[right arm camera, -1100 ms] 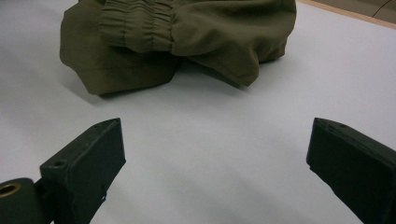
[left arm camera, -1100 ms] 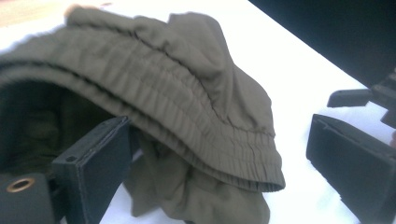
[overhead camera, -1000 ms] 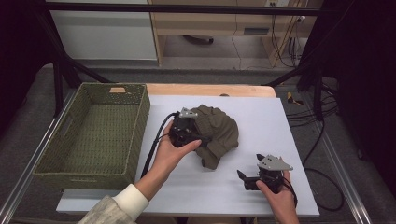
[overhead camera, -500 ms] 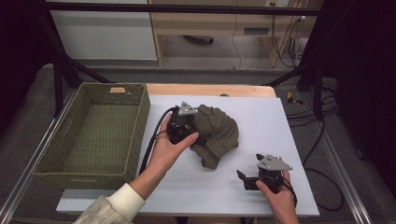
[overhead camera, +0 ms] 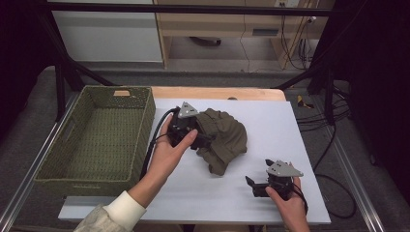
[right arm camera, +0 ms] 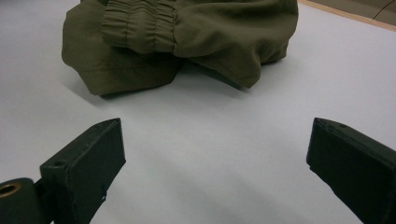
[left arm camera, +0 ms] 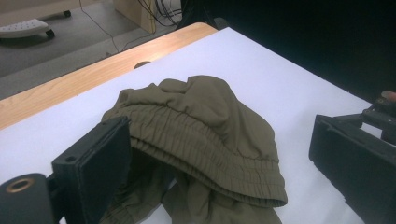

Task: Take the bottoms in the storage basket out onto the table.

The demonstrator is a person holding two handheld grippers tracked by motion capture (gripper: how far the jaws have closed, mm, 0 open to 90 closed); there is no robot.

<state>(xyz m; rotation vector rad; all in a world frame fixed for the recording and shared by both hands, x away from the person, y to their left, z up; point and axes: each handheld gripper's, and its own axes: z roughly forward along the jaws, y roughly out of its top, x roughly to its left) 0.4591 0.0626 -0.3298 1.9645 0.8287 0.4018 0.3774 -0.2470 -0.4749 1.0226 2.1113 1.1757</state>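
White table [overhead camera: 270, 125], left gripper [overhead camera: 205, 140] nudged farther onto olive garment [overhead camera: 225, 137], both grippers' fingers open, right gripper [overhead camera: 251, 186] unmoved.

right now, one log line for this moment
left gripper: open at shorts | right gripper: open, apart from shorts | basket: left of shorts

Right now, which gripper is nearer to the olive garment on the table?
The left gripper: its open jaws are at the olive garment. The right gripper rests apart on the white table, open, with bare surface between.
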